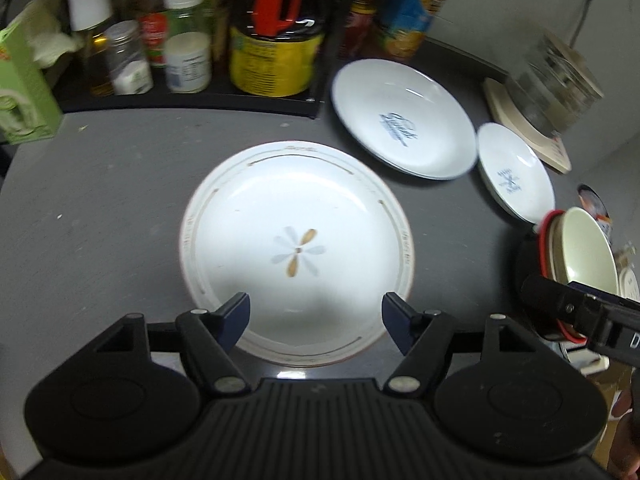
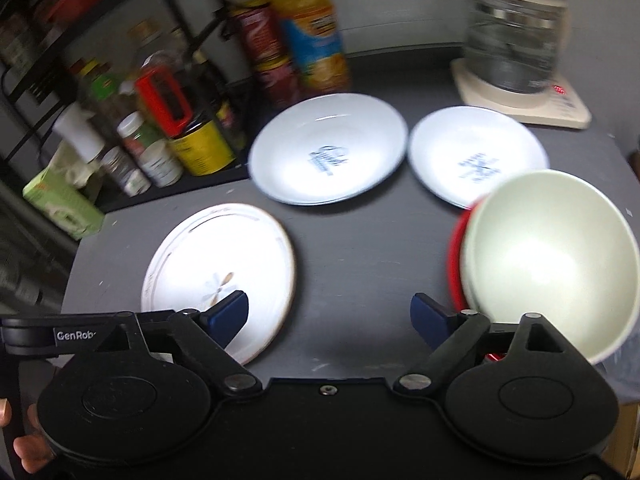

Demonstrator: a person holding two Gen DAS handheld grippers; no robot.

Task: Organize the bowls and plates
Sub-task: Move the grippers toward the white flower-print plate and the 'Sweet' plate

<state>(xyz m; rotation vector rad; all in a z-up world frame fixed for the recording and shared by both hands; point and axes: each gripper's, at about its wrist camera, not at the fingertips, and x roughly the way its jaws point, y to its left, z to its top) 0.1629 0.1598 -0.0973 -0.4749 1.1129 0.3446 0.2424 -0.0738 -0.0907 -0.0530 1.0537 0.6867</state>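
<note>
Altogether three plates (image 2: 219, 258), two nested bowls (image 2: 548, 256), both grippers' jaws spread, empty.

The left gripper (image 1: 316, 322) hangs with its fingers spread wide, nothing between them. The right gripper (image 2: 330, 320) is likewise spread wide and holds nothing. In the right wrist view, bare fingertips (image 2: 28, 454) show at the lower left edge.

3 plates: flower plate (image 1: 296, 248), large blue-logo plate (image 1: 404, 120), small blue-logo plate (image 1: 516, 174). 2 nested bowls: cream bowl (image 2: 548, 256), red bowl (image 2: 456, 256). 2 grippers: left gripper (image 1: 316, 320), right gripper (image 2: 330, 318).
</note>
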